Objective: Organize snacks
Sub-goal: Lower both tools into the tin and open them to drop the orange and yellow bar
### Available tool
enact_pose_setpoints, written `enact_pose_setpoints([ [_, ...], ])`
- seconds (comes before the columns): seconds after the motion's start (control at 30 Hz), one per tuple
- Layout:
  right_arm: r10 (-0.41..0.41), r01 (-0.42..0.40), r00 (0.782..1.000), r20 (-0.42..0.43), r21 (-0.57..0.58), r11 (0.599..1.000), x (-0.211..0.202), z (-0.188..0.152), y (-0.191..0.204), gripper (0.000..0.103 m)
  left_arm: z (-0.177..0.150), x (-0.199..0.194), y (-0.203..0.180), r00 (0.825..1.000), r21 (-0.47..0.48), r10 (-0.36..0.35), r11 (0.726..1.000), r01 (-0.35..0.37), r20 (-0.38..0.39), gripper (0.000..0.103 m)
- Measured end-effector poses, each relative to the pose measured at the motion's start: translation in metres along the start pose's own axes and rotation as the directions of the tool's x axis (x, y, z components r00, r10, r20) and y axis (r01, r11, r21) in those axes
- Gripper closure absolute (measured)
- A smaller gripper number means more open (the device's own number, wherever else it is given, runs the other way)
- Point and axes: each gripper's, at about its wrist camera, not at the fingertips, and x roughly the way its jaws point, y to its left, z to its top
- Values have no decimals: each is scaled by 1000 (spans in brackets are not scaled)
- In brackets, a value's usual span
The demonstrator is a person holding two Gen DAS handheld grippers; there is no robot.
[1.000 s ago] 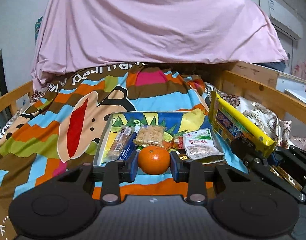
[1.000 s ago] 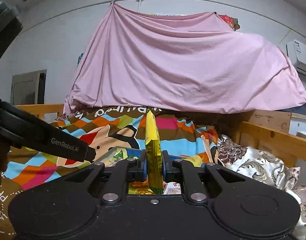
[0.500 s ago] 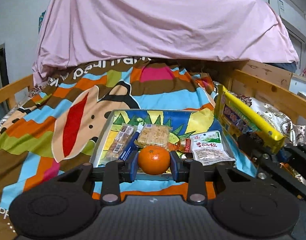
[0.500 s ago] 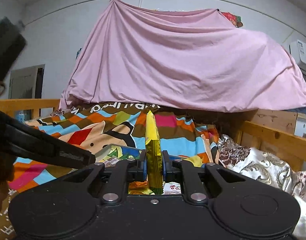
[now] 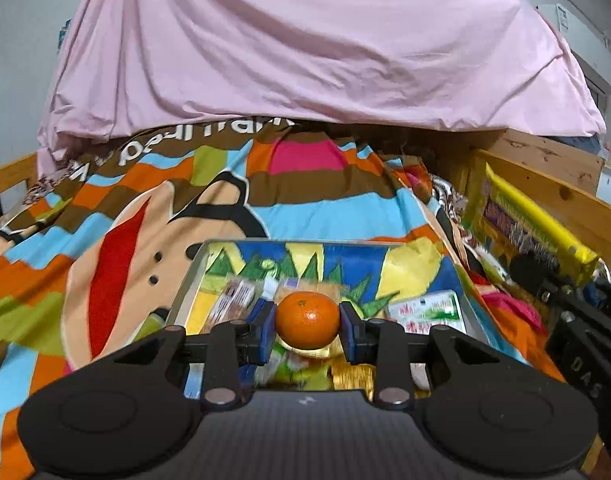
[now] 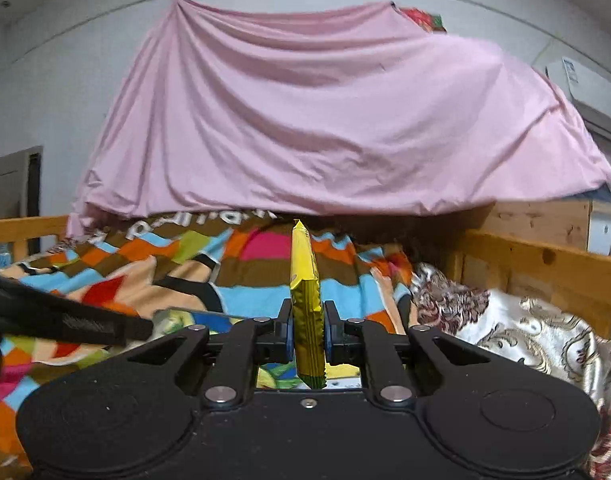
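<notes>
left wrist view:
left gripper (image 5: 307,321): jaws clamped on the mandarin (image 5: 308,320), one pad on each flank, fruit centred between them.
why: grip across the widest part keeps a round fruit from rolling out; looks like a carry toward the tray (image 5: 193,268), my read.
mandarin: round, slightly flattened, glossy dimpled peel, firm.
tray: just ahead of and below the jaws; shallow rectangle, thin metal-looking rim, bright cartoon print on the floor.
tray contents: flat wrapped snacks behind the fruit, blurred; green-and-white packet (image 5: 427,312) ahead-right of the jaws, flat plastic pouch.
gold wrappers (image 5: 351,376): under the jaws, crinkled foil, type unclear.
right gripper (image 5: 545,276): far right of the jaws, holding the yellow snack bag (image 5: 533,220) side-on; long, flat, printed film.
blanket (image 5: 105,240): soft, striped, uneven support under the tray.

right wrist view:
right gripper (image 6: 308,332): jaws nearly closed, pinching the yellow snack bag (image 6: 305,300) near its lower end.
why: edge-on pinch suits a thin flat pack; it stands upright, most of it above the jaws, crimped end below.
bag: glossy film, serrated seal, little stiffness.
tray: low left of the jaws, mostly hidden.
</notes>
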Motion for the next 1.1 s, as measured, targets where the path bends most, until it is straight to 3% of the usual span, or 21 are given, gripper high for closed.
enact_pose_setpoints([
  [0.3,-14,24,990,-139,70,997,66,-32,-23,89,21,76,-4,998,36,-56,998,56,-11,67],
  [0.47,7,16,984,-180,125,992,86,-40,-31,89,23,114,-7,988,-4,-135,991,135,-68,67],
  [0.6,30,3,981,-193,167,986,96,-42,-36,88,24,137,-15,984,4,-146,989,147,-105,67],
  [0.93,26,6,974,-226,137,991,109,-51,-35,88,23,162,-36,978,52,-134,988,144,-163,67],
  [1.1,35,1,970,-239,147,989,111,-53,-35,86,18,170,-36,970,1,-145,989,148,-194,67],
])
